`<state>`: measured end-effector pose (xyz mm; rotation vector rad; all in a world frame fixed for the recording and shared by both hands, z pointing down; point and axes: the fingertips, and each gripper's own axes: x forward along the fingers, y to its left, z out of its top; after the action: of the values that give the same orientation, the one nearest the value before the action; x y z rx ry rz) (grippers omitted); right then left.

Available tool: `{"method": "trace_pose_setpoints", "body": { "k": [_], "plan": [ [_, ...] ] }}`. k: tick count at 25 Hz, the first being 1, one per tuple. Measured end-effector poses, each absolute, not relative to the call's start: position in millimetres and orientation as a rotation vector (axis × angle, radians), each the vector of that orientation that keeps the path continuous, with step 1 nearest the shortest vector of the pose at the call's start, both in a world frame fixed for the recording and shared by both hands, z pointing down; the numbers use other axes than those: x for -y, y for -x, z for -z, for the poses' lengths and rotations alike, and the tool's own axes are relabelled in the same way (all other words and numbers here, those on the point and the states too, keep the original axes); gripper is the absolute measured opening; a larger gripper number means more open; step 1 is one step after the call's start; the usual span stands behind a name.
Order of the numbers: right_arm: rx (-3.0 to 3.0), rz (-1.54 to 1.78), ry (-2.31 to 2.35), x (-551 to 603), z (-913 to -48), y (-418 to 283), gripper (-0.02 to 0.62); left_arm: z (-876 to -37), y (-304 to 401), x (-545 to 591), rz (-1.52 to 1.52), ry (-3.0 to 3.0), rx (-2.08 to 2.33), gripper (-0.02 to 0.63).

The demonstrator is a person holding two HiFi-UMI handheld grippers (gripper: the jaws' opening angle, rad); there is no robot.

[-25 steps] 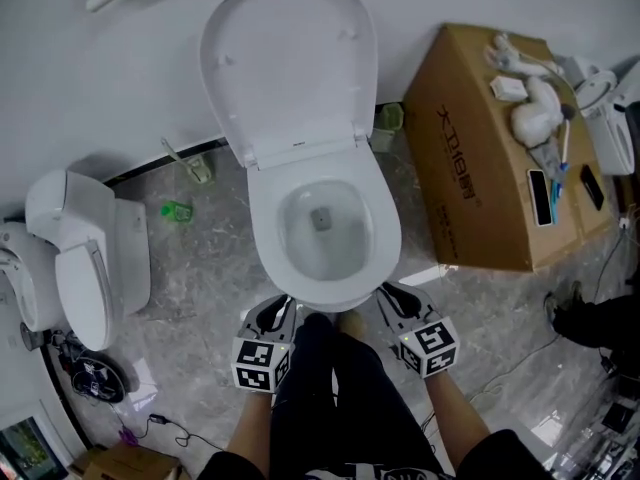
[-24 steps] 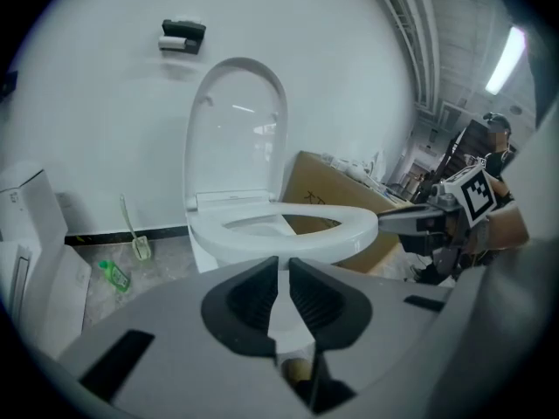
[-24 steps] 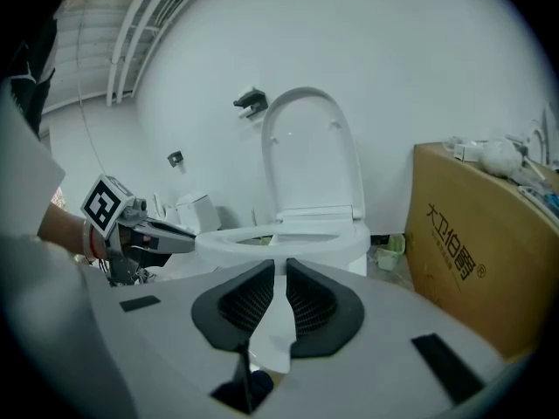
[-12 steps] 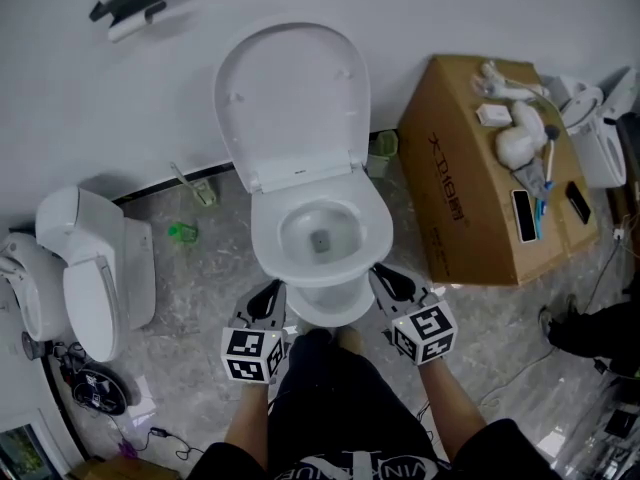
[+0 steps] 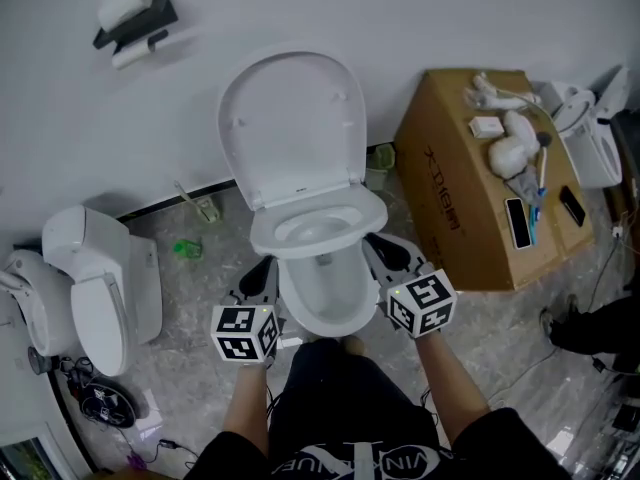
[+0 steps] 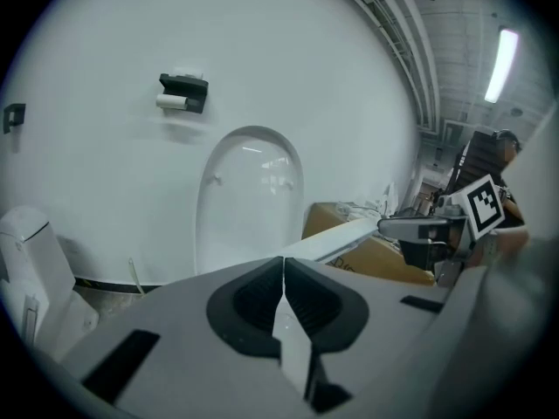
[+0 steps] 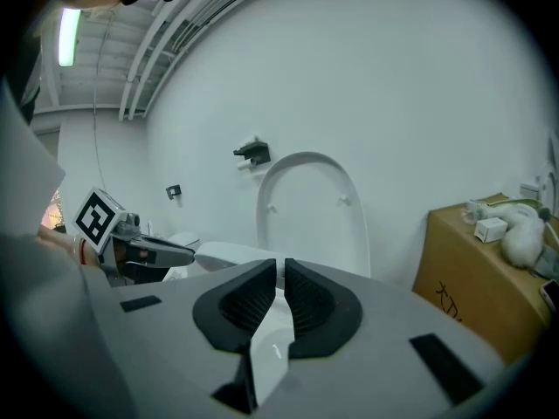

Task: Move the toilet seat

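Note:
The white toilet seat (image 5: 372, 215) is raised off the bowl (image 5: 325, 306) at its front and tilts up toward the open lid (image 5: 292, 128). My left gripper (image 5: 266, 271) is shut on the seat's left edge, my right gripper (image 5: 377, 248) on its right edge. Both sets of jaws have just been closing, with the seat rim between them. In the left gripper view the pads of my left gripper (image 6: 283, 273) pinch a thin white edge, and the seat (image 6: 349, 234) runs across to the right gripper (image 6: 419, 230). In the right gripper view the right gripper (image 7: 281, 278) grips the seat (image 7: 231, 254).
A cardboard box (image 5: 470, 183) with small items on top stands right of the toilet. A second toilet (image 5: 95, 288) sits at the left. A green bottle (image 5: 185, 250) and a brush (image 5: 200, 205) lie on the floor by the wall. A paper holder (image 5: 135, 18) hangs above.
Both grippers rose from the bowl's front corners and carried the seat's front up. The seat lay flat on the bowl before and now stands tilted above it.

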<state>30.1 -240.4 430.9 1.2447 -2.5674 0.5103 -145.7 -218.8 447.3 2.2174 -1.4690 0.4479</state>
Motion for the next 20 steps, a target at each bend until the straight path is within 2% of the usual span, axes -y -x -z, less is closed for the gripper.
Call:
{"method": "trace_pose_setpoints", "body": {
  "k": [20],
  "plan": [
    [2.586, -0.3, -1.267, 378, -376, 0, 0.029, -394, 172, 349, -0.43, -2.357, 1.466, 0.005]
  ]
}}
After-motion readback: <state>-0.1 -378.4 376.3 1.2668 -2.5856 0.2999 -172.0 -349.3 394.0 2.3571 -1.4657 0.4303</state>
